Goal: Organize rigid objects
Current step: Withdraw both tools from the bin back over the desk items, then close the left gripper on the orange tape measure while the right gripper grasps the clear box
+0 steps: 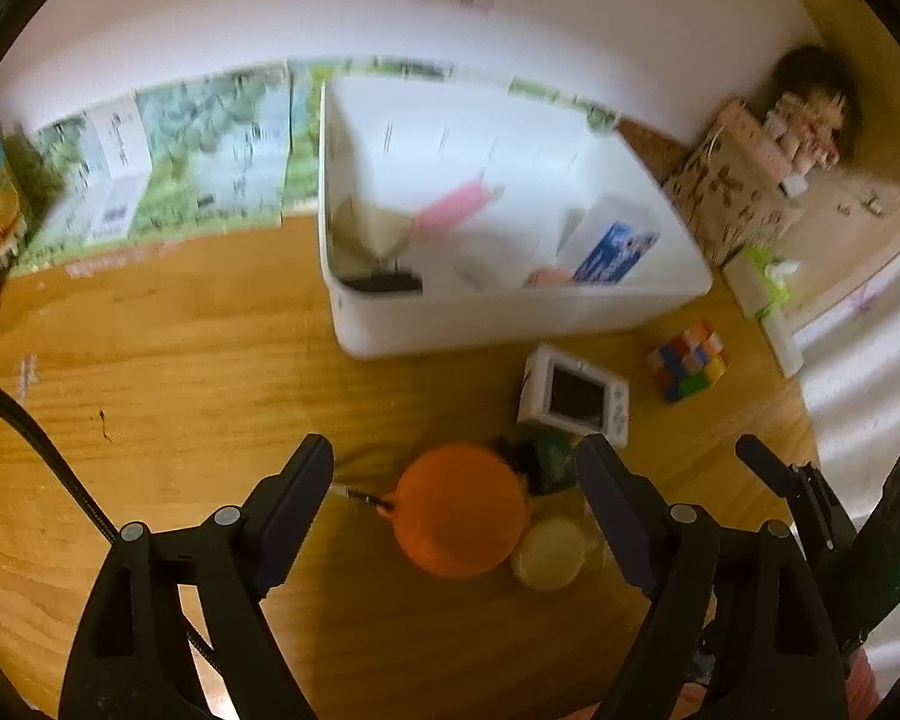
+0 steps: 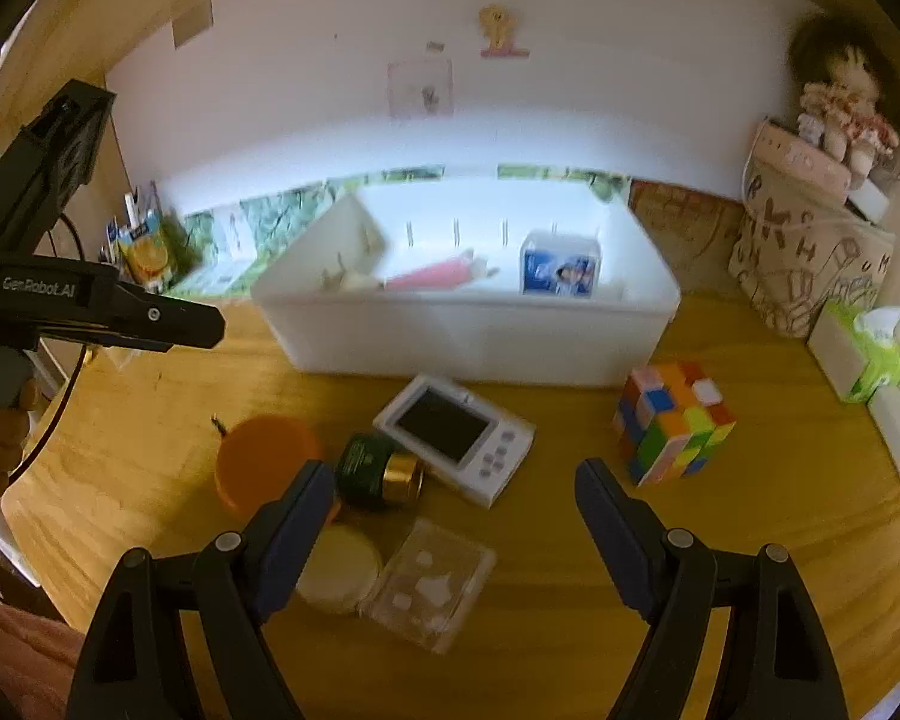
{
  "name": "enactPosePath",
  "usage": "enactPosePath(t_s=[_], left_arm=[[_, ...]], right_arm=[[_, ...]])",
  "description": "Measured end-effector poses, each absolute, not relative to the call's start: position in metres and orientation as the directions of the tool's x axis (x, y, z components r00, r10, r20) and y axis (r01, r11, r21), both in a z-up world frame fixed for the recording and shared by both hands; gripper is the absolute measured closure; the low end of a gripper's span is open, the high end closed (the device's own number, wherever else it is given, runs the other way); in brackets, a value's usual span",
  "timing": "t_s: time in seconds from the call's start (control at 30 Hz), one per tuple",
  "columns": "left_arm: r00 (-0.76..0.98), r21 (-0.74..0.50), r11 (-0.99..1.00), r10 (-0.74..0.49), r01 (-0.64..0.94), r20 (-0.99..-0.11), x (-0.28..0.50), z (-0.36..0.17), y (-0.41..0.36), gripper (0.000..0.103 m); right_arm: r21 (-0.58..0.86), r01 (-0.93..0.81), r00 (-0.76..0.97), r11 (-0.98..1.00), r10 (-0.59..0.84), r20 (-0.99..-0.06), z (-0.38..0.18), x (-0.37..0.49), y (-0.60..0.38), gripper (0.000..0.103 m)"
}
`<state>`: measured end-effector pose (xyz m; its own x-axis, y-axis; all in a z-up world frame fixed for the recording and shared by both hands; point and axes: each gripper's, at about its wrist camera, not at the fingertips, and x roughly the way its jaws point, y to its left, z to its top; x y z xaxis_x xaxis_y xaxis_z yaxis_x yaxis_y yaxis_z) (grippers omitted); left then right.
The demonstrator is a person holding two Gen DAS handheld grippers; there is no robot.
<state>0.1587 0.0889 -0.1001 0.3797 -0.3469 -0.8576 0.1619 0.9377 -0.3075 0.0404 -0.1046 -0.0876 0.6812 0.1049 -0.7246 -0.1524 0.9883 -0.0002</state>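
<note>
A white bin [image 1: 510,312] [image 2: 468,336] stands at the back of the wooden table and holds a pink item [image 1: 456,207], a blue-and-white box [image 1: 618,252] and other things. In front of it lie an orange round case [image 1: 459,510] [image 2: 264,459], a dark green jar with a gold lid [image 2: 381,471], a white device with a dark screen [image 1: 576,399] [image 2: 456,435], a Rubik's cube [image 1: 687,360] [image 2: 672,429], a cream round lid [image 1: 546,552] [image 2: 339,576] and a clear plastic case [image 2: 429,588]. My left gripper [image 1: 456,501] is open above the orange case. My right gripper [image 2: 456,510] is open above the clear case.
Green printed cartons [image 1: 168,162] line the wall at the left. A juice carton [image 2: 144,252] stands at far left. A patterned paper bag [image 2: 804,258] with a doll [image 2: 840,102] on top and a tissue box [image 2: 870,354] stand at the right.
</note>
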Motion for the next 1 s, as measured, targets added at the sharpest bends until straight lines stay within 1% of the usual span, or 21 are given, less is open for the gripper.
enactPosePath(t_s=[0.23,0.53,0.77,1.0], left_arm=[[0.255,-0.303,0.938,-0.338,0.168,-0.906,0.16,-0.133,0.084,0.017],[0.156,-0.284,0.939,-0.316,0.197,-0.936,0.166,-0.158,0.075,0.017],[0.1,-0.254,0.94,-0.282,0.227,-0.954,0.172,-0.171,0.067,0.017],[0.043,-0.265,0.93,-0.285,0.254,-0.958,0.175,-0.184,0.062,0.016]], right_arm=[[-0.004,-0.186,0.606,0.982,0.112,-0.788,-0.11,0.037,-0.09,0.02],[-0.08,-0.236,0.543,0.968,0.063,-0.837,-0.133,0.028,-0.061,0.02],[-0.11,-0.155,0.517,0.982,-0.015,-0.856,-0.141,0.024,-0.063,0.02],[-0.104,-0.047,0.492,0.993,-0.068,-0.868,-0.147,0.029,-0.075,0.02]])
